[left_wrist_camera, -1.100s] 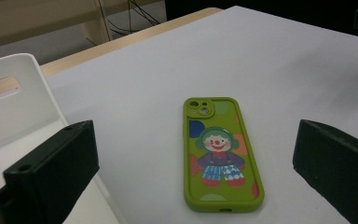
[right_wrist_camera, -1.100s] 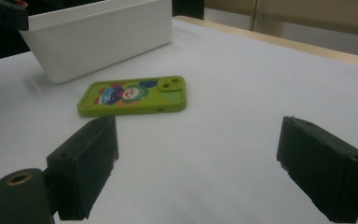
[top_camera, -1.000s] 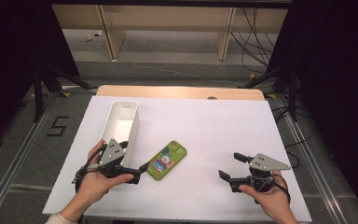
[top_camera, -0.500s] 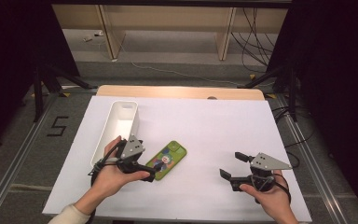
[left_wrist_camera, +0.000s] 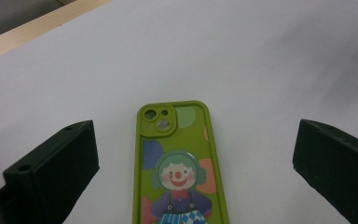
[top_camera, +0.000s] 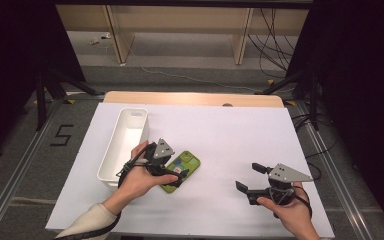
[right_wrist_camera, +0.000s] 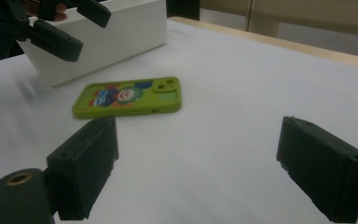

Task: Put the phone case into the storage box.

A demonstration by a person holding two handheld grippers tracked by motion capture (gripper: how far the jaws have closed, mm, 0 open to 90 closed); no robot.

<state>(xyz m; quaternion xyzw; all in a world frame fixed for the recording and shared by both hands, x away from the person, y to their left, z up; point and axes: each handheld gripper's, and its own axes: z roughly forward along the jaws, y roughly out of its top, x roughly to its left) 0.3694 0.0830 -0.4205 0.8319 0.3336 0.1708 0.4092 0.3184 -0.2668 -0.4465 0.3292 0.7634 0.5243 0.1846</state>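
High view is looking down from 6 o'clock; both gripper views are sitting low and close, sharing the green phone case (left_wrist_camera: 177, 163)

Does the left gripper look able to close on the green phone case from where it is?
Probably yes: the left gripper hangs open, one jaw each side of the phone case, nothing between them.
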